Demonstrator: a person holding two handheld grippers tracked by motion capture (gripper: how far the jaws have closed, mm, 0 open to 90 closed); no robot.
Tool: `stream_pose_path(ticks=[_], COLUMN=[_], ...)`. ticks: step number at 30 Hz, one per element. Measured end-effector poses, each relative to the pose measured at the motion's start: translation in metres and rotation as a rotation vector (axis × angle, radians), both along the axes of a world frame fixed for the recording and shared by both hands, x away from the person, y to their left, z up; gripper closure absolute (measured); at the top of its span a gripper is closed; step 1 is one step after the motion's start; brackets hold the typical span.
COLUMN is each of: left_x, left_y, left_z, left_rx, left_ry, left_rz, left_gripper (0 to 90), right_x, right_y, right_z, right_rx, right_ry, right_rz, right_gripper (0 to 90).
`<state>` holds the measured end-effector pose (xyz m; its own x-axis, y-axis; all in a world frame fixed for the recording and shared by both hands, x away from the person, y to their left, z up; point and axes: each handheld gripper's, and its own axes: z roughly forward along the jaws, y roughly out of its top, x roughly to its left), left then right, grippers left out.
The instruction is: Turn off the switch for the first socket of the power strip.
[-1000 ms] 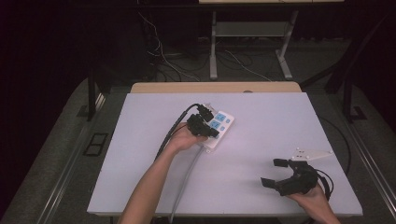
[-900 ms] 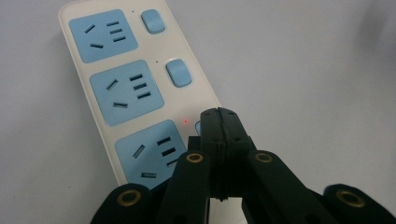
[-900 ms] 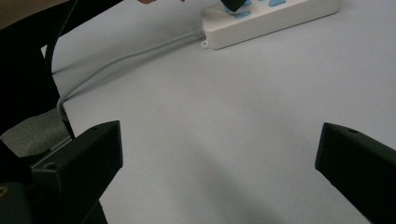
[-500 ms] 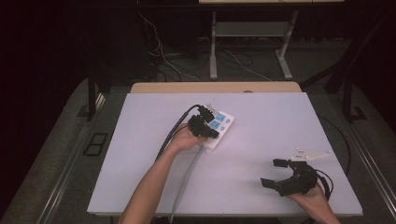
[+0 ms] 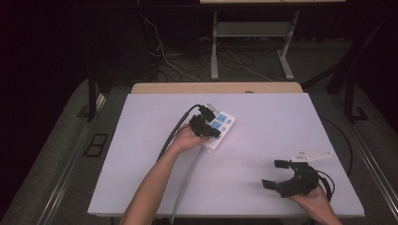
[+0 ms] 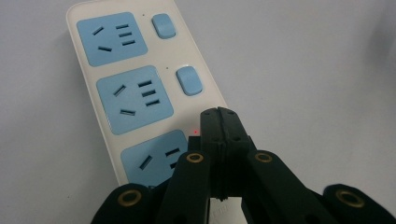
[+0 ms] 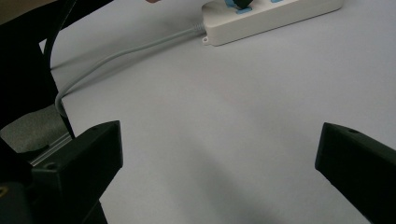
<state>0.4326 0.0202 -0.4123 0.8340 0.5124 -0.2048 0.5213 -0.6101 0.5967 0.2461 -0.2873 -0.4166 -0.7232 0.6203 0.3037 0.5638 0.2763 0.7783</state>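
1. Dark floor with loose cables surrounds one rectangular white table (image 5: 281, 126), matte and smooth, with a pale wooden strip along its far edge.
2. One white plastic power strip (image 5: 220, 129) lies left of centre on the table, angled, with rounded corners. The left gripper view shows three light-blue socket panels and two blue rocker switches on it, and a small red light beside the jaws; the high view is too coarse for these.
3. One grey cord (image 7: 121, 56) runs from the strip's near end toward the near table edge, shown clearly in the right gripper view.
4. Over the strip's near end, the left gripper (image 6: 219, 126) has its black jaws pressed together, tips at the strip's switch side.
5. At the near right corner, well apart from the strip, the right gripper (image 5: 276, 174) has its jaws spread wide over bare table.
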Motion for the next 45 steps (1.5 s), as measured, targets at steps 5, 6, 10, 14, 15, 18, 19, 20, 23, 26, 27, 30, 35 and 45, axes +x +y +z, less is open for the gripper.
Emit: stream_pose_path(ticks=[5, 6, 10, 14, 15, 18, 19, 20, 23, 26, 27, 30, 35, 45], left_x=[0.0, 0.0, -0.001, -0.002, -0.001, -0.001, -0.001, -0.001, -0.001, -0.002, -0.003, -0.004, -0.005, -0.006], left_y=[-0.002, -0.002, -0.003, -0.004, -0.004, -0.003, -0.004, -0.004, -0.004, -0.005, -0.005, -0.007, -0.008, -0.007], left_z=[0.001, 0.001, 0.001, 0.001, 0.001, 0.001, 0.001, 0.001, 0.001, 0.002, 0.002, 0.002, 0.006, 0.017], left_rx=[0.02, 0.019, 0.032, 0.033, 0.032, 0.027, 0.028, 0.029, 0.033, 0.038, 0.041, 0.052, 0.048, 0.037], left_ry=[0.005, 0.007, -0.006, -0.007, -0.006, -0.001, -0.001, -0.003, -0.005, -0.009, -0.013, -0.023, -0.041, -0.061], left_rz=[-0.001, 0.003, 0.004, 0.012, 0.011, 0.014, 0.014, 0.013, 0.013, 0.015, 0.016, 0.015, 0.025, 0.023], left_gripper=[89.7, 89.7, 89.8, 89.8, 89.8, 89.7, 89.7, 89.7, 89.7, 89.6, 89.6, 89.6, 89.6, 89.5], right_x=[0.0, 0.0, -0.001, -0.001, -0.001, -0.001, -0.001, 0.0, 0.0, 0.0, 0.0, 0.0, 0.0, 0.001], right_y=[0.0, 0.0, 0.0, -0.001, -0.001, -0.001, -0.002, -0.002, -0.002, -0.002, -0.002, -0.002, -0.002, -0.004], right_z=[0.0, 0.0, 0.001, 0.001, 0.001, 0.001, 0.001, 0.001, 0.0, 0.0, 0.001, 0.001, 0.001, 0.001], right_rx=[0.001, 0.0, -0.003, -0.001, -0.002, -0.004, -0.004, -0.004, -0.005, -0.003, -0.003, -0.002, -0.001, 0.003], right_ry=[-0.001, -0.002, -0.003, -0.006, -0.006, -0.007, -0.006, -0.006, -0.006, -0.007, -0.007, -0.006, -0.006, -0.008], right_rz=[0.0, 0.0, 0.001, -0.001, -0.001, -0.002, -0.002, -0.002, -0.002, -0.004, -0.004, -0.005, -0.006, -0.014], right_gripper=[0.6, 0.7, 0.6, 0.7, 0.6, 0.7, 0.6, 0.6, 0.6, 0.7, 0.7, 0.7, 0.7, 0.7])
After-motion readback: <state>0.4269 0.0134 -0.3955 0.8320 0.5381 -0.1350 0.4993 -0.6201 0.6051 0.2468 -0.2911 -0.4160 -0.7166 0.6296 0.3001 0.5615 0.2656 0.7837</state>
